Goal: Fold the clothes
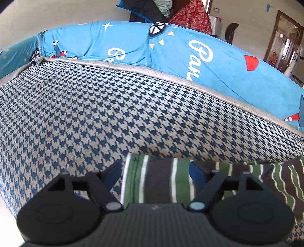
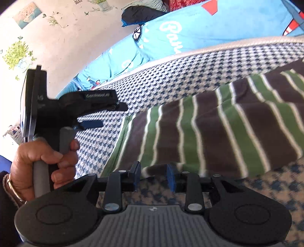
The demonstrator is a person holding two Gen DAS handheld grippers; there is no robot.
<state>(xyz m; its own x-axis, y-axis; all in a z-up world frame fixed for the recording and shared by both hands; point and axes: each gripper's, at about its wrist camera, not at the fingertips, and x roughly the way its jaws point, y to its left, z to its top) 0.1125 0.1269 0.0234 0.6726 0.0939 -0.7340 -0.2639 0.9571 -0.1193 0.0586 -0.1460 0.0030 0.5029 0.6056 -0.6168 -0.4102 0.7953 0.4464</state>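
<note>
Houndstooth-covered bed point(image 1: 95, 117) in blue and beige, edged with a grey piped border point(image 1: 171, 76). Beyond the border, a bright blue printed sheet point(image 1: 133, 43) with white lettering, red shapes and yellow triangles. Behind that, a cream wall point(image 2: 62, 41) with leaf and butterfly stickers, and a heap of dark and red fabric point(image 1: 190, 17). At far right in the left wrist view, a wooden doorway point(image 1: 285, 41).

Lying flat on the houndstooth cover, a striped garment point(image 2: 209, 121) in green, brown and white, folded edge toward the left in the right wrist view.

Left tongs point(image 1: 155, 171) spread wide above the garment's near left corner, fabric visible between the pads, no pressing seen. Seen also from the right wrist view, held by a hand point(image 2: 43, 161) wrapped round the grey handle.

Right tongs point(image 2: 153, 174) set narrowly apart at the garment's near edge, gap visible between the blue-tipped fingers point(image 2: 171, 176), nothing pinched.
</note>
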